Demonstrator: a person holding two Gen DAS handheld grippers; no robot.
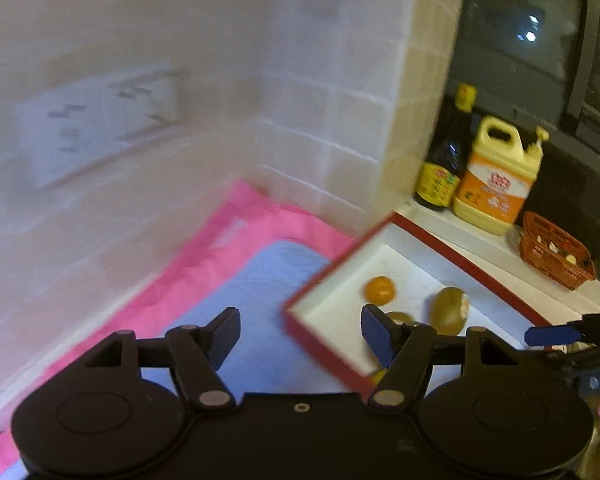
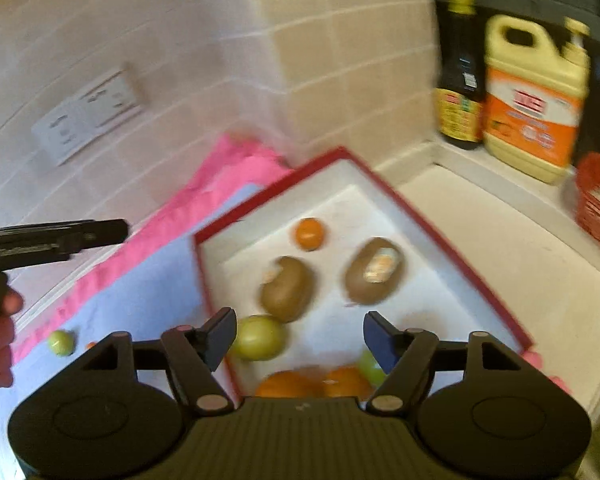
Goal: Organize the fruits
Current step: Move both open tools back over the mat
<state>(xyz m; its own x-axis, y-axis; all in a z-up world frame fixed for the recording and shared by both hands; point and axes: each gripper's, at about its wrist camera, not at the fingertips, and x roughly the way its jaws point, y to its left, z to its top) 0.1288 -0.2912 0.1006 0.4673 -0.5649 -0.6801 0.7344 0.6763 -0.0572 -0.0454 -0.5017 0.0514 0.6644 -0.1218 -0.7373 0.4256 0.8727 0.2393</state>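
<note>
Both grippers hang open and empty: the right gripper point(image 2: 300, 334) has its jaws spread wide above the near end of the tray point(image 2: 452, 248), and the left gripper point(image 1: 300, 334) is equally wide over the blue mat point(image 1: 260, 300), just left of the tray's red rim. Most fruit already lies in the tray: a small orange point(image 2: 309, 233) at the far side, two kiwis point(image 2: 287, 289) point(image 2: 374, 271) in the middle, a green fruit point(image 2: 260, 338) by the near left wall, and more oranges point(image 2: 292, 385) nearest the right gripper. One small green fruit point(image 2: 61, 342) sits out on the mat at the near left, with an orange speck beside it too blurred to name. The likely trouble is rolling: round fruit nudged by a finger could run across the mat or knock the others, and a low pass could catch the raised rim and shift the tray. Open room lies right of the tray on bare counter; the left and far sides are closed by tiled wall, with bottles point(image 2: 532, 96) and a basket point(image 2: 598, 204) at the far right.
</note>
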